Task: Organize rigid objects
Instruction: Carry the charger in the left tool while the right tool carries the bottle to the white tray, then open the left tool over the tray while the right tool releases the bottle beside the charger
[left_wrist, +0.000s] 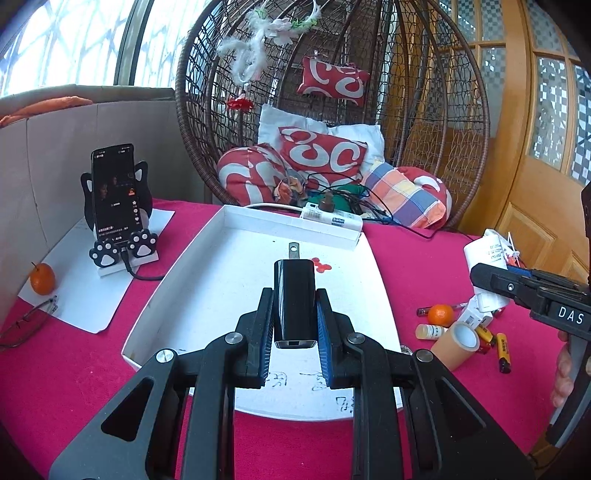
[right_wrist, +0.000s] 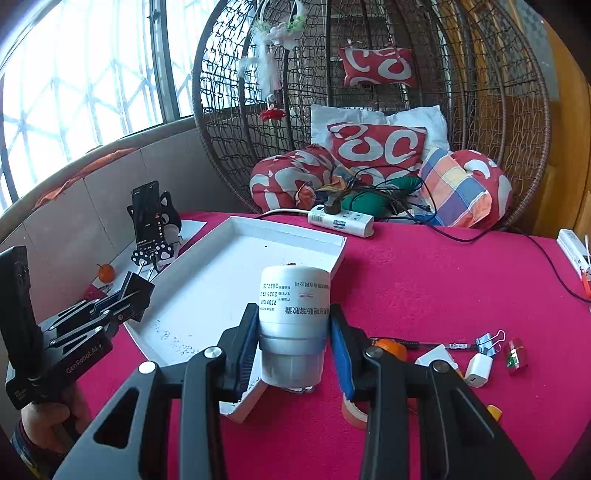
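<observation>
Clamped between the pads of the left gripper (left_wrist: 294, 314) is a black charger (left_wrist: 294, 301), held over the middle of the white tray (left_wrist: 177, 280); its long axis runs straight ahead along the fingers, prongs pointing away toward the far rim, probably so it can be laid down flat inside. Opposite, the right gripper (right_wrist: 293, 336) is closed around a white bottle (right_wrist: 293, 314), gripped near its cap with the base pointing forward and up, printed label reading upside down; it hangs above the tray's near corner, presumably bound for the same tray. Beyond on the pink tablecloth (right_wrist: 424, 280) wait a tape roll (left_wrist: 456, 343), lighters (left_wrist: 503, 352), an orange (left_wrist: 440, 315) and a small white plug (right_wrist: 478, 370), apparently not yet sorted.
</observation>
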